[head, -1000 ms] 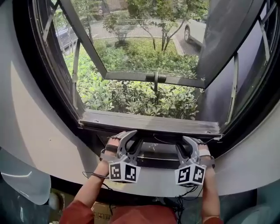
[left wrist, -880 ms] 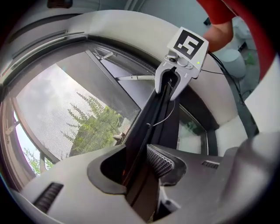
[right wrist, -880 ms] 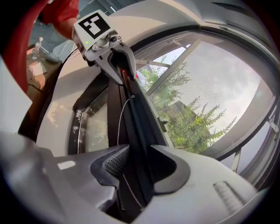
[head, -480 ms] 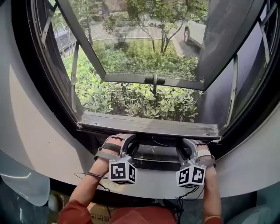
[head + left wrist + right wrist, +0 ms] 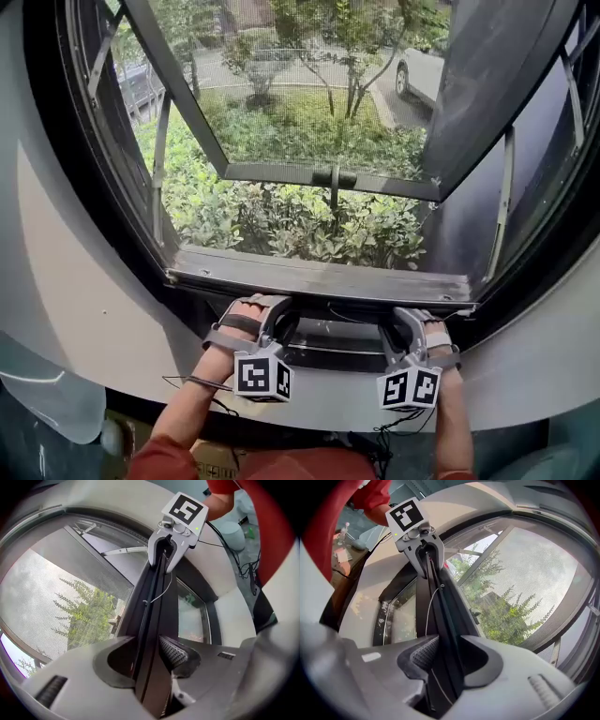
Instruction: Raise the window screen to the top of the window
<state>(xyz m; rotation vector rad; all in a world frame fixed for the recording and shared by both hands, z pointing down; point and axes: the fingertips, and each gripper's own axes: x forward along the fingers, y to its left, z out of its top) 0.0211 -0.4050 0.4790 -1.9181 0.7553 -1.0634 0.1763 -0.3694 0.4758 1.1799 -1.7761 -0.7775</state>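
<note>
The window screen's dark bottom bar (image 5: 333, 328) runs low across the window, with grey mesh (image 5: 309, 112) above it. My left gripper (image 5: 272, 309) straddles the bar (image 5: 150, 620) at its left part. Its jaws have just been opening and stand open, the ribbed pad (image 5: 176, 652) close beside the bar. My right gripper (image 5: 412, 319) is shut on the same bar (image 5: 440, 602) further right. The bar fills the gap between its ribbed pad (image 5: 424, 656) and the other jaw. Each gripper view shows the other gripper (image 5: 176, 531) (image 5: 419, 541) clamped along the bar.
Beyond the mesh an outer casement frame (image 5: 328, 173) hangs open over green bushes (image 5: 300, 216), with a white car (image 5: 422, 61) at the top right. Metal stays (image 5: 506, 197) flank the opening. A curved white wall (image 5: 84, 309) surrounds the window.
My left gripper has rolled about its own axis, so its marker cube now faces me more squarely, and has shifted slightly left. The right gripper has stayed where it was.
</note>
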